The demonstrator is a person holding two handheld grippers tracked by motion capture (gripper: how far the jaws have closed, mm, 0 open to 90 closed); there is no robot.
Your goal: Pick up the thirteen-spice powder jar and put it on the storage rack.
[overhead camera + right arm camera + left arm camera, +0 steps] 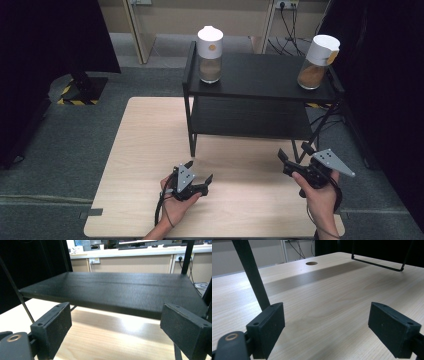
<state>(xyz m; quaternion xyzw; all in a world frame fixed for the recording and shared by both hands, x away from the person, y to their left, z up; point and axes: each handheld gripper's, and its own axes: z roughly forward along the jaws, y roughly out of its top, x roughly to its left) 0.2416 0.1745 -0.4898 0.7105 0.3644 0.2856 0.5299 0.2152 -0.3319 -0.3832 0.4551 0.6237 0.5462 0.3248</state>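
High view: white-capped jars [210, 48] on shelf [260, 75]

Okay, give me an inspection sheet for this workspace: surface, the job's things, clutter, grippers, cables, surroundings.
Surface: light wooden table, with a round hole showing in the left gripper view.
Job's things: left jar and right jar, white-capped with brown contents, at opposite ends of the black shelf rack top; lower shelf bare.
Clutter: nothing seen.
Grippers: left gripper and right gripper both open, holding nothing, low near the rack's front.
Cables: one trails from the left gripper; more by the wall sockets behind.
Surroundings: grey floor, black curtains, hazard-striped stand base at left.
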